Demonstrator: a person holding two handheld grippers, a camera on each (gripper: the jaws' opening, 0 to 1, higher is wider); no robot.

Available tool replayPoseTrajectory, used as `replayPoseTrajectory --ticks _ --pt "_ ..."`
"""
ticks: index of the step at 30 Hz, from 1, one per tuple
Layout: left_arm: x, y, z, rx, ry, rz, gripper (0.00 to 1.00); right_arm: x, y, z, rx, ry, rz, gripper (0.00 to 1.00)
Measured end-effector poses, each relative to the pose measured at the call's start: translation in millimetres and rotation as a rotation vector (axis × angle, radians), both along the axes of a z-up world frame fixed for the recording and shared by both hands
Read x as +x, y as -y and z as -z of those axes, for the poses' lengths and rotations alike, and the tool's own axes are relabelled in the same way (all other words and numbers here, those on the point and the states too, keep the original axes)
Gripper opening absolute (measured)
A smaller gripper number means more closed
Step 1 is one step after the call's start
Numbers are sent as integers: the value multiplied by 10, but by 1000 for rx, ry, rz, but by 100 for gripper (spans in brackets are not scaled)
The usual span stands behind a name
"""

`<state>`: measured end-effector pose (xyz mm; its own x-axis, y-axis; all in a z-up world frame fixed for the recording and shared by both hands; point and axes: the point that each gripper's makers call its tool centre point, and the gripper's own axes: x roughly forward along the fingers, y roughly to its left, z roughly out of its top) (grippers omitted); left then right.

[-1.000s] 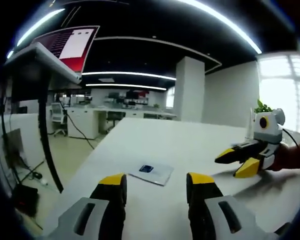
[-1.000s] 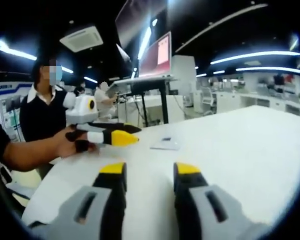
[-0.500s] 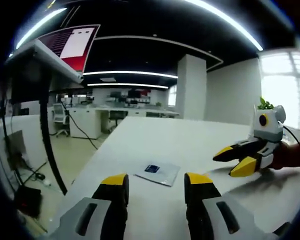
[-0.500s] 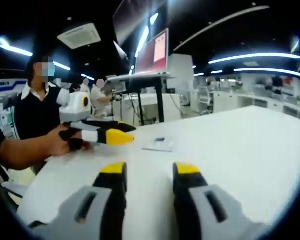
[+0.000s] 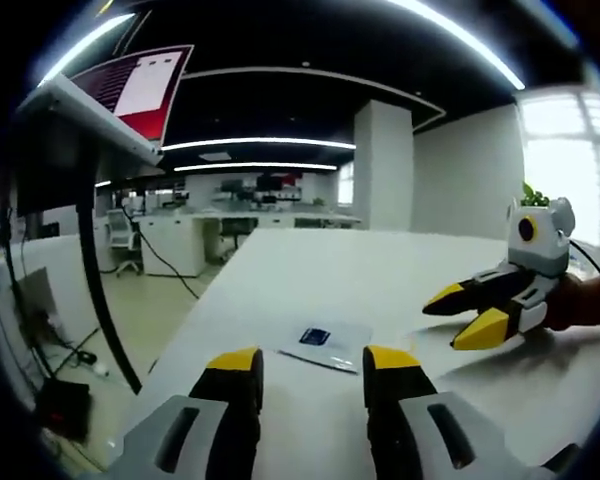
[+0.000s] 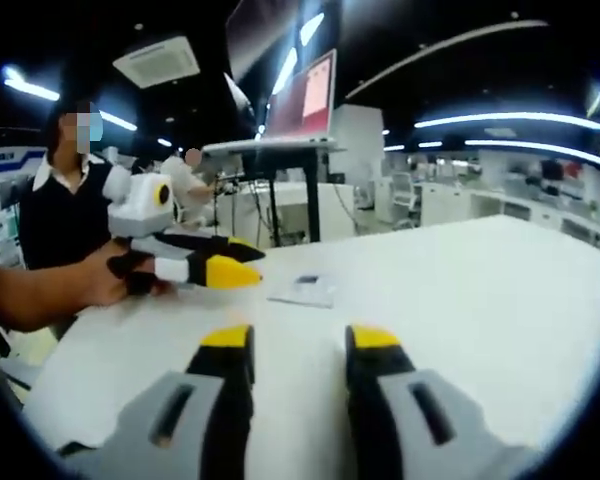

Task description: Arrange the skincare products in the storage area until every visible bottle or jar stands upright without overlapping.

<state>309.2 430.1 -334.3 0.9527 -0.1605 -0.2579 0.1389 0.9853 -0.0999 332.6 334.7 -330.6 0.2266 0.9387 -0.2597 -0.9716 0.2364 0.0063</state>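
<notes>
No bottle or jar is in sight. In the left gripper view my left gripper (image 5: 308, 362) stands open over the white table (image 5: 320, 270), nothing between its yellow-tipped jaws. A small flat white sachet (image 5: 318, 341) with a dark label lies just past its tips. My right gripper (image 5: 463, 312) reaches in from the right, held in a hand, jaws apart. In the right gripper view my right gripper (image 6: 298, 340) is open and empty above the table (image 6: 480, 290); the sachet (image 6: 302, 289) lies ahead, and my left gripper (image 6: 230, 262) comes in from the left.
A laptop on a raised stand (image 5: 100, 100) sits at the table's left edge; the same laptop (image 6: 300, 105) is beyond the sachet. A person in a dark top (image 6: 65, 215) stands at the left. Office desks and chairs (image 5: 170, 235) fill the background.
Both views have drifted slightly; the sachet sits a little nearer my left gripper's tips. Both grippers stay open and empty.
</notes>
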Motion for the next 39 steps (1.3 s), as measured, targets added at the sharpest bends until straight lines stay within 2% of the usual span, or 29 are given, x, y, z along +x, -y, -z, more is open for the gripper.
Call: replayPoseTrajectory --ticks 28,36,39 --pt "75 -88 14 12 -3 -15 30 151 -381 27 -11 12 -23 36" --pt "132 -141 -67 -5 36 -33 27 175 -443 15 -15 13 -24 34" --pt "145 -120 -38 6 21 -25 27 203 -503 19 -21 3 -18 34"
